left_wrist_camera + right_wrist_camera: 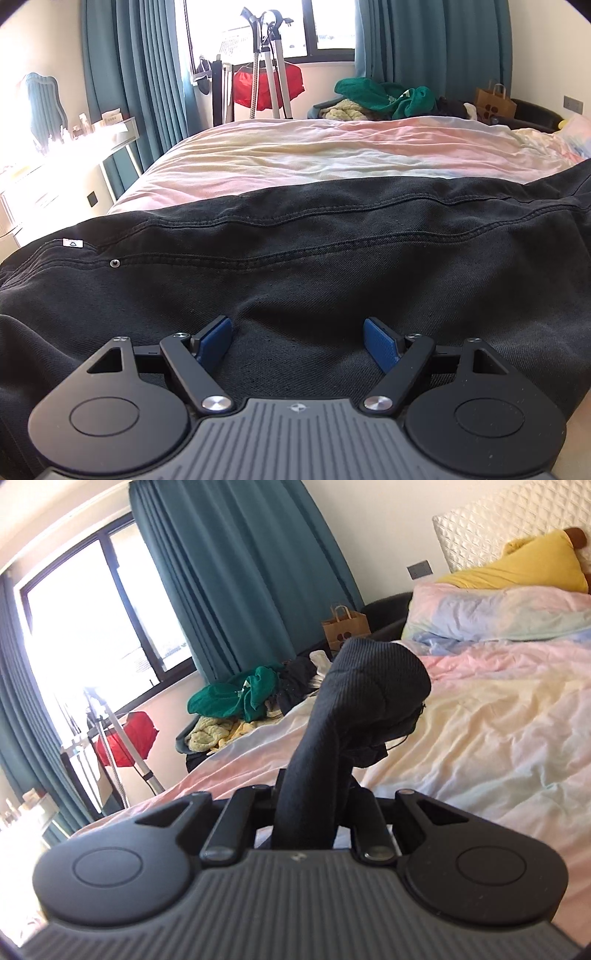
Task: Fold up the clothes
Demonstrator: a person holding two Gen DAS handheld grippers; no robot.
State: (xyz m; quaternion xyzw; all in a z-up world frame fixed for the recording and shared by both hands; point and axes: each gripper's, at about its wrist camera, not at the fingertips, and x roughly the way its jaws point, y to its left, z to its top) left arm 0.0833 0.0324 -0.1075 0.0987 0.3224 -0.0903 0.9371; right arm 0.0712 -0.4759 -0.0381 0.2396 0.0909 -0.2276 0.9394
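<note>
Left tool (297,341): blue pads (212,343) spread wide, nothing between them, hovering just above black denim garment (314,258). Garment lies spread across near edge of bed (332,155), stitched seams running side to side, small rivet (115,263) at left.

Right tool (306,812): fingers pressed together, pinching bunched dark ribbed fabric (369,686), lifted clear above pastel bedsheet (480,720). Pile of clothes (236,698) beyond bed, near teal curtain (240,572).

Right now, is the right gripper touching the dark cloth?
Touching. The right wrist view shows the right gripper clamped on the dark cloth, which rises from between its jaws.
</note>
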